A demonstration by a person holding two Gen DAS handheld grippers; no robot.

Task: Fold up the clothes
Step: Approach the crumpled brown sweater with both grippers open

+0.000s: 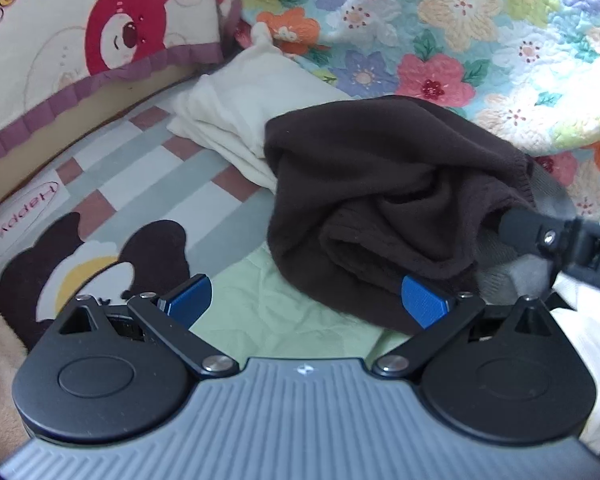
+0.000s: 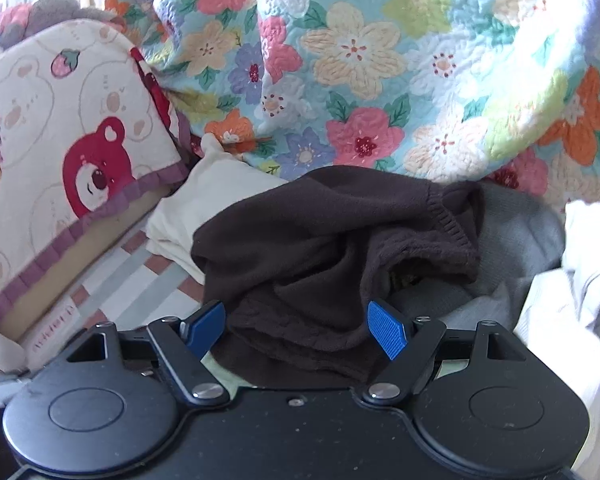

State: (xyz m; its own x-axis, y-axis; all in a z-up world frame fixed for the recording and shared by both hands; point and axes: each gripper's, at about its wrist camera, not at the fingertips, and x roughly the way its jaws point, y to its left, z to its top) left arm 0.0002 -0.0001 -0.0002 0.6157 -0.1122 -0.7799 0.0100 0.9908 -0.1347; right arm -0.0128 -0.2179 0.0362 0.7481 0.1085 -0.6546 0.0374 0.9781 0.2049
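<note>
Both grippers gape, holding nothing: left gripper (image 1: 306,300) has the rumpled brown sweater (image 1: 380,184) at one o'clock, while the right gripper (image 2: 295,330) (the nearer one) straddles its near hem, dead ahead at twelve on the bed.

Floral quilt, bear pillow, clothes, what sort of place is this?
Probably a bedroom, on a bed: a floral quilt, a bear pillow, and a striped sheet under a brown sweater.

Two close, low forward views, both over brown sweater (image 1: 360,184).
</note>
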